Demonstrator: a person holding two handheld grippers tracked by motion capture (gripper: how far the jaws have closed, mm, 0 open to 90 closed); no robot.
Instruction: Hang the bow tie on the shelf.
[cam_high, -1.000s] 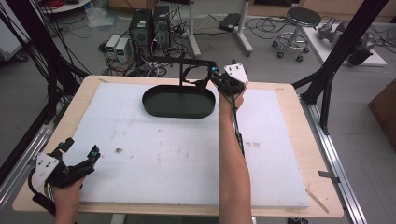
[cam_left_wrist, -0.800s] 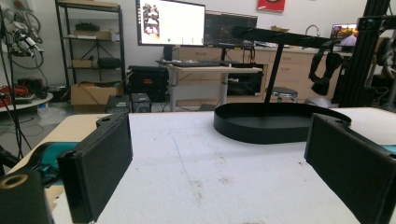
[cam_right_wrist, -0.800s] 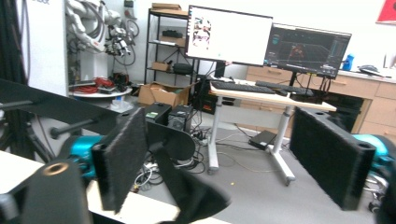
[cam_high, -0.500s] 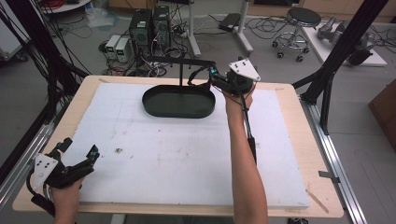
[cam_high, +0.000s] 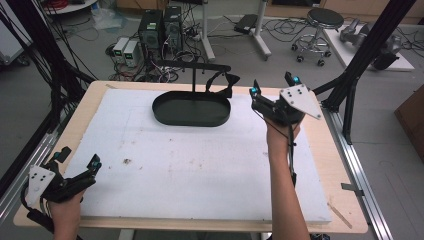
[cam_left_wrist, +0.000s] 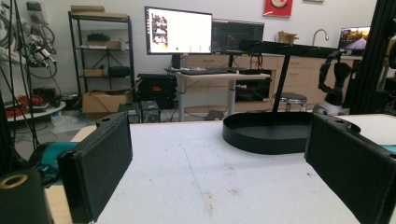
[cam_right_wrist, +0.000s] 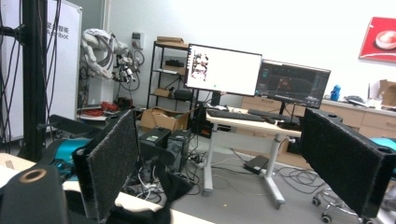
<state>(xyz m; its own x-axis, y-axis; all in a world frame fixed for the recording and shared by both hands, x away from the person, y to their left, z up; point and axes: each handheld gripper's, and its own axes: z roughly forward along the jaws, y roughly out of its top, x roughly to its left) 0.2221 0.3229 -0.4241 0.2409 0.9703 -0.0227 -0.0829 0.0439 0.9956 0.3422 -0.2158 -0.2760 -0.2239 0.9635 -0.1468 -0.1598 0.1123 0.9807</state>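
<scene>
A black oval tray (cam_high: 190, 111) lies at the far middle of the white foam mat (cam_high: 200, 170). A post rises from it and carries a horizontal black bar (cam_high: 195, 65). A black strap-like item (cam_high: 223, 82) hangs from the bar's right end. My right gripper (cam_high: 275, 85) is held up just right of that item, open and holding nothing. Its own view has the hanging item (cam_right_wrist: 164, 189) low between the pads. My left gripper (cam_high: 80, 156) rests open near the mat's front left corner. It faces the tray (cam_left_wrist: 266, 133) and the hanging item (cam_left_wrist: 334, 79).
The wooden table edge (cam_high: 345, 200) frames the mat. Black frame struts (cam_high: 360, 65) stand at the right and left sides. Computers and cables (cam_high: 160, 30) sit on the floor behind, with a stool (cam_high: 320, 25) farther right. Small specks of debris (cam_high: 126, 161) dot the mat.
My right gripper has moved right, away from the hanging item and the tray's right end, and now sits over the table's far right. The left gripper has stayed put.
</scene>
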